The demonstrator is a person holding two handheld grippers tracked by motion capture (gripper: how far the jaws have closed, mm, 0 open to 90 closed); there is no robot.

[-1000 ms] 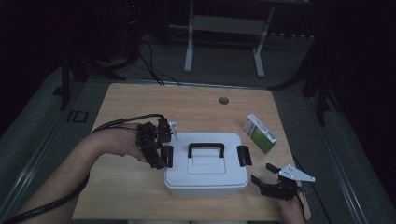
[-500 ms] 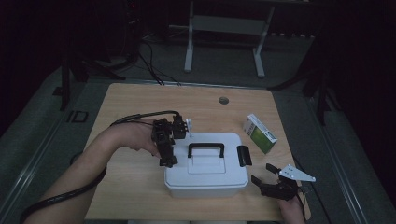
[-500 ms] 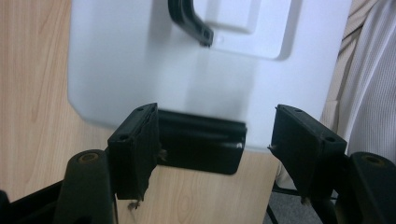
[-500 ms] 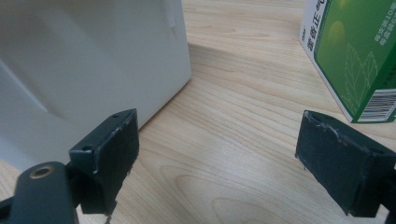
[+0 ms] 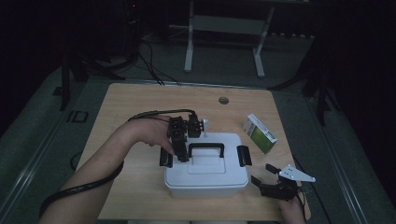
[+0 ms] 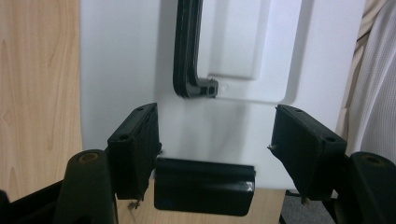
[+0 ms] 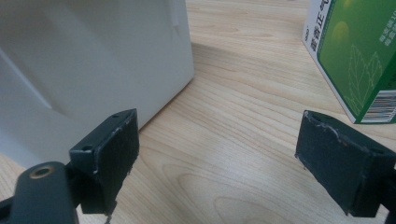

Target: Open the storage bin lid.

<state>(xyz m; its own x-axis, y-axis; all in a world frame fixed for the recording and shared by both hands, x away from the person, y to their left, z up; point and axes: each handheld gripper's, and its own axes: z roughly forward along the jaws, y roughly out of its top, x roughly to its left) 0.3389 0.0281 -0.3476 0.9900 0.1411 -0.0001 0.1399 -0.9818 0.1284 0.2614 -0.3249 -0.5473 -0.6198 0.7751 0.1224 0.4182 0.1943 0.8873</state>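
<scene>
High view, step: left hand-held gripper [image 5: 180, 151] hangs over the left end of the white storage box [image 5: 205, 179], jaws apart, beside its left latch [image 5: 165, 157]; judged an approach to unlatching.
High view, box place: near the bench [image 5: 140, 102] front edge, centred.
High view, count: one box, one carry handle [image 5: 206, 149], two black latches, one green carton [image 5: 260, 133] toward the right edge, two grippers.
Left gripper view: jaws released, nothing between them; the latch [image 6: 204, 185] lies below the gap. Next move, judged: lower and straddle the latch squarely.
Right gripper view: right hand-held gripper [image 7: 224, 154] released, empty, over bare wood between box [image 7: 84, 60] and carton [image 7: 359, 51].
</scene>
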